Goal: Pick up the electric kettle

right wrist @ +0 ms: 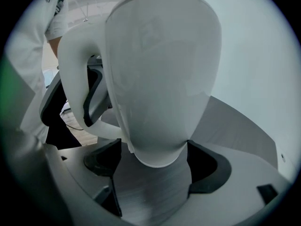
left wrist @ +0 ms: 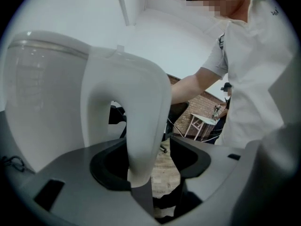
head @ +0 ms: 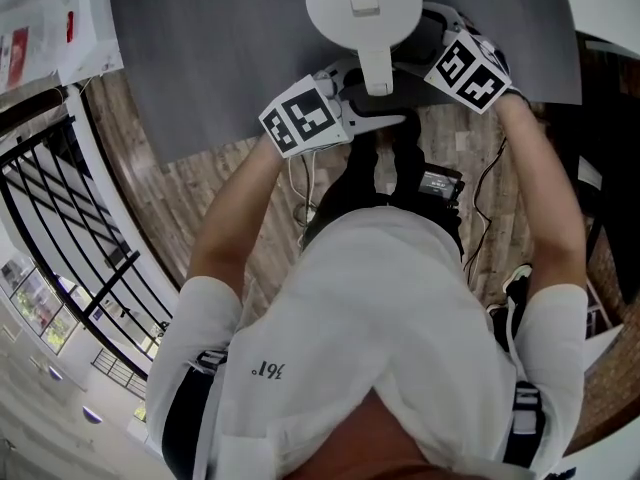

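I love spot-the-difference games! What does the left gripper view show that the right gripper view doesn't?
Only the left gripper view shows a small white table in the background, and the handle of the kettle standing between the left gripper's open jaws. Only the right gripper view shows the grey tabletop and the kettle's round base between the right gripper's wide-open jaws. Both show the white kettle, its handle and the person's white shirt.
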Demonstrator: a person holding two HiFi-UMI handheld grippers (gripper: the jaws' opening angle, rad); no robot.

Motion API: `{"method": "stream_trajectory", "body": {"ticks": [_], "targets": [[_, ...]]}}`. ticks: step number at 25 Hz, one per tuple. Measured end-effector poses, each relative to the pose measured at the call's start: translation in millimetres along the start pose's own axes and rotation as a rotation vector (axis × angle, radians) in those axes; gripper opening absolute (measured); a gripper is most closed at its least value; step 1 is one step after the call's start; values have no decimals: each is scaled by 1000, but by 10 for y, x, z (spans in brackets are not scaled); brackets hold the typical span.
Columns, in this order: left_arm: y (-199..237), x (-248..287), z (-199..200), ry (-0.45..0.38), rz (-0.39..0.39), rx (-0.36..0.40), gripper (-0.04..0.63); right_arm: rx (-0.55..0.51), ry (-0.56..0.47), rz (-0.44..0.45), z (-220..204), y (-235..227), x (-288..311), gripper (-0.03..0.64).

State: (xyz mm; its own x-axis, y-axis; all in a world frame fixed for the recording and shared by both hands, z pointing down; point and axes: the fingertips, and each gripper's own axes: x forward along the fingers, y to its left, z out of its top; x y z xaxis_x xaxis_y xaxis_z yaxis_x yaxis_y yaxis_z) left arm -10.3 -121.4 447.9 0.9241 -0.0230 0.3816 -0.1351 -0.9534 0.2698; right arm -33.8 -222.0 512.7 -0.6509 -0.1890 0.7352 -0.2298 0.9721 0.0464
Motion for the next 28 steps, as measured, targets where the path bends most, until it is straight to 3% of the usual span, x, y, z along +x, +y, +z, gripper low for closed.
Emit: {"method": "stream_trajectory", "body": {"ticks": [3, 6, 10, 16, 21, 28], "targets": [[50, 78, 62, -82, 81, -59, 238, 41, -10, -17, -18, -23, -17, 411], [157, 63, 99, -150, 183, -96, 144, 51, -11, -36, -21, -37, -12, 411], [201, 53, 94, -181, 251, -104, 135, 59, -13, -45, -31, -43, 3, 411], [214, 51, 116, -182, 263, -109, 135, 39, -2, -42, -2, -71, 6, 411], [196, 70, 137, -168, 264, -37, 114, 34, -12, -41, -8, -80, -1, 410], [143, 39, 168, -146, 196, 39, 106, 45, -44, -74, 5, -69, -39, 399]]}}
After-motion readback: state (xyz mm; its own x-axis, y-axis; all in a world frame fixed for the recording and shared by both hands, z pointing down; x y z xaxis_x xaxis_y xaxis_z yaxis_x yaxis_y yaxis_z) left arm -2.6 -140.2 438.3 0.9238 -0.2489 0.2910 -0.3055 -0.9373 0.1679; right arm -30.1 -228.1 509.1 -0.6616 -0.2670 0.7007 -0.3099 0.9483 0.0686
